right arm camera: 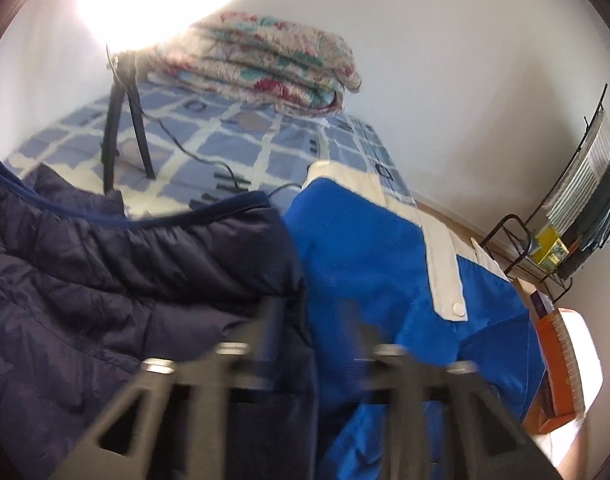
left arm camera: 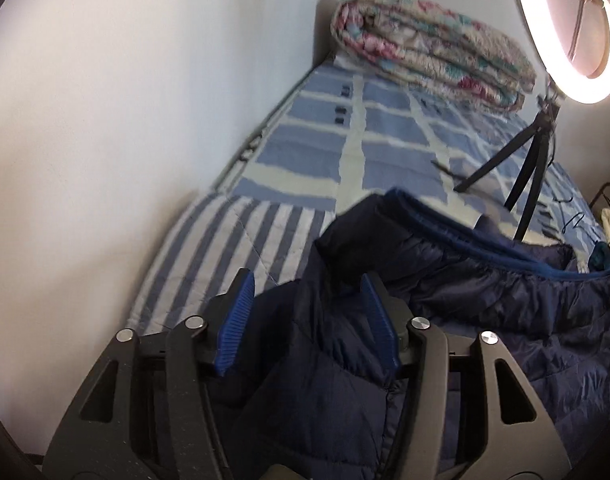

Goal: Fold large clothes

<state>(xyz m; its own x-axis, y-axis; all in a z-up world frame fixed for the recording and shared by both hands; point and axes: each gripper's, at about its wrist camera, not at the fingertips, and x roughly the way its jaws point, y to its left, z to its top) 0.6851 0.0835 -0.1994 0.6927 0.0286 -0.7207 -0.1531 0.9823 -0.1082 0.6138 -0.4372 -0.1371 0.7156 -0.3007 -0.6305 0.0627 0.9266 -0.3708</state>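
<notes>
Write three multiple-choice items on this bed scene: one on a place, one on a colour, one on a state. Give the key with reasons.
1. Where does the folded floral blanket lie?
A. at the far end of the bed
B. on the floor
C. over the navy jacket

2. What colour is the garment beside the navy puffer jacket?
A. red
B. bright blue with cream trim
C. green

3. How do the left gripper jaws stand?
A. apart, jacket fabric between them
B. shut tight
C. out of view

Key: A, it sits by the far wall; B, blue cloth, cream placket; A, the blue pads stand apart.
</notes>
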